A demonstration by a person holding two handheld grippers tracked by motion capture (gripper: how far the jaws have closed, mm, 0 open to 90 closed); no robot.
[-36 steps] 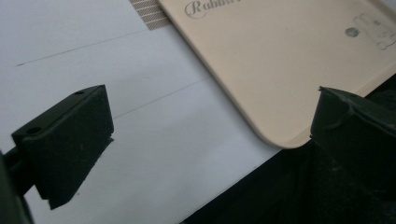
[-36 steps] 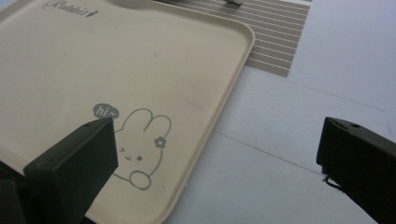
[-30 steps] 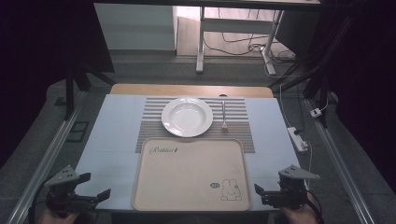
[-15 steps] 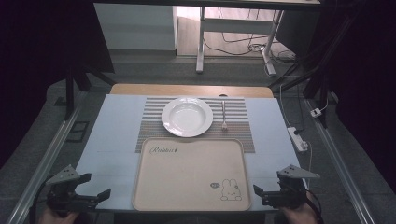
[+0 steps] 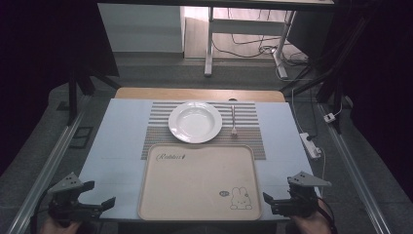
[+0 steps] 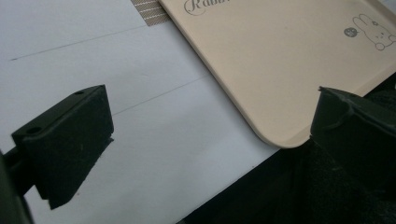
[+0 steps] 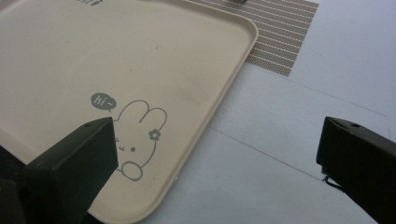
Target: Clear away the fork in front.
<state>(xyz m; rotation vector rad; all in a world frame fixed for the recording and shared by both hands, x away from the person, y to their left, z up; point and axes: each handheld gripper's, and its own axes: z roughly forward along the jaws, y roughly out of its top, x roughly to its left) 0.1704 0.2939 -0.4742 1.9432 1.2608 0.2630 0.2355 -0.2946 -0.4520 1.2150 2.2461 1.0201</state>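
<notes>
The tabletop (image 5: 122, 141) lies under both my tongs. The beige tray (image 5: 197, 180) sits between my left tongs (image 5: 95, 207) and right tongs (image 5: 272, 204), both spread wide and holding nothing. Beyond the tray stand a white plate (image 5: 195, 122) and a fork (image 5: 234, 119).

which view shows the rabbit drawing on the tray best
The right gripper view: the rabbit drawing is large and sharp on the tray. The high view shows it whole but tiny; the left gripper view catches it small at the frame's edge.
</notes>
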